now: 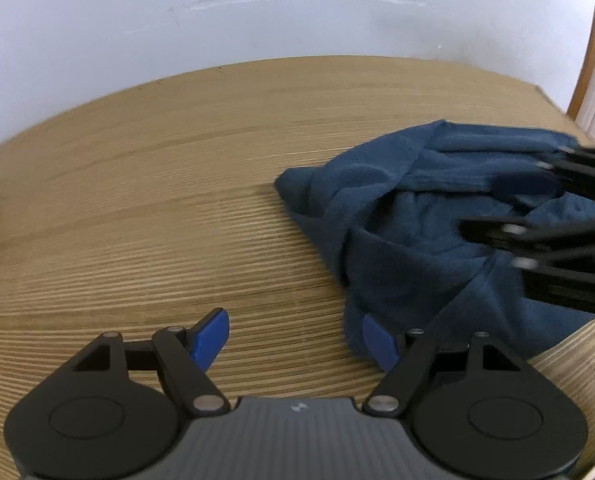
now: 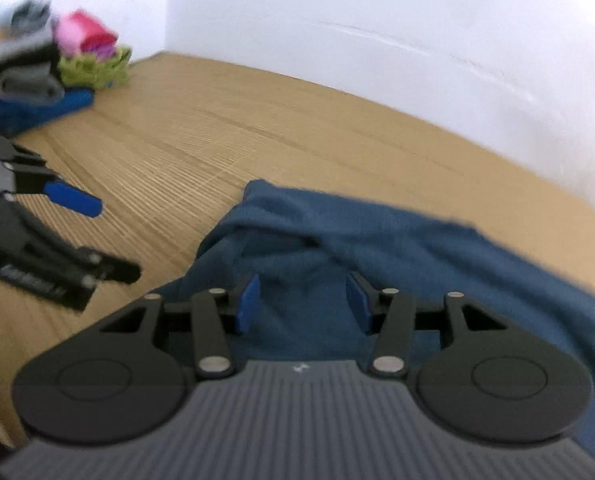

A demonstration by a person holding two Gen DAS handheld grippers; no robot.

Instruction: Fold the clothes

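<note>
From the left wrist view, the left gripper [image 1: 297, 338] hangs with its jaws spread wide and nothing between them, over a wooden surface [image 1: 157, 200]. A crumpled dark blue garment [image 1: 437, 232] lies on the surface to its right, the gripper's right blue pad at the cloth's near edge. The right gripper [image 1: 537, 208] reaches in over the garment, blurred.

From the right wrist view, the right gripper's jaws stand apart above the garment, grasping nothing. A pile of folded clothes [image 2: 49, 60] sits at the far left corner.

No readable text or numbers anywhere; printed marks are too blurred.
</note>
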